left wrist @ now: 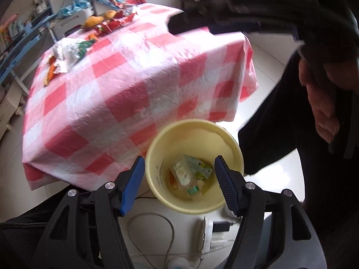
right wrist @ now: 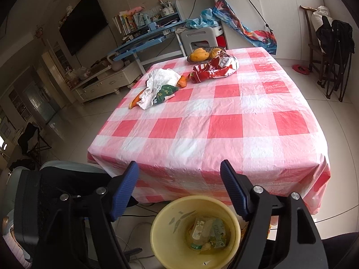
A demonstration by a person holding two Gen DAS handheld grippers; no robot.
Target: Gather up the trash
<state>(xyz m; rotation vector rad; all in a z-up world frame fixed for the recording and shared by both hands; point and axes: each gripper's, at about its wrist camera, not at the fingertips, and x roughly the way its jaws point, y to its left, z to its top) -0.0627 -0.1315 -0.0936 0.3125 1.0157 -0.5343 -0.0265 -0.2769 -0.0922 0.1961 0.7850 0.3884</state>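
A yellow bin [left wrist: 195, 132] stands on the floor at the table's front edge, with several wrappers and a small bottle [left wrist: 190, 172] at its bottom. My left gripper [left wrist: 179, 160] hangs open directly over the bin, with nothing between its blue pads. My right gripper [right wrist: 179, 163] is open too, with nothing in it, above the table's front edge, and the bin [right wrist: 170, 208] is just below it. On the pink checked tablecloth [right wrist: 224, 123], far side, lie a crumpled white wrapper with a green bag [right wrist: 161, 83] and a red snack bag [right wrist: 215, 67].
Yellow fruit [right wrist: 199, 55] sits in a dish behind the red bag, and orange carrots [right wrist: 182, 81] lie by the white wrapper. A power strip with cables [left wrist: 204, 233] is on the floor beside the bin. A person's hand [left wrist: 320, 112] and dark clothing fill the right of the left wrist view.
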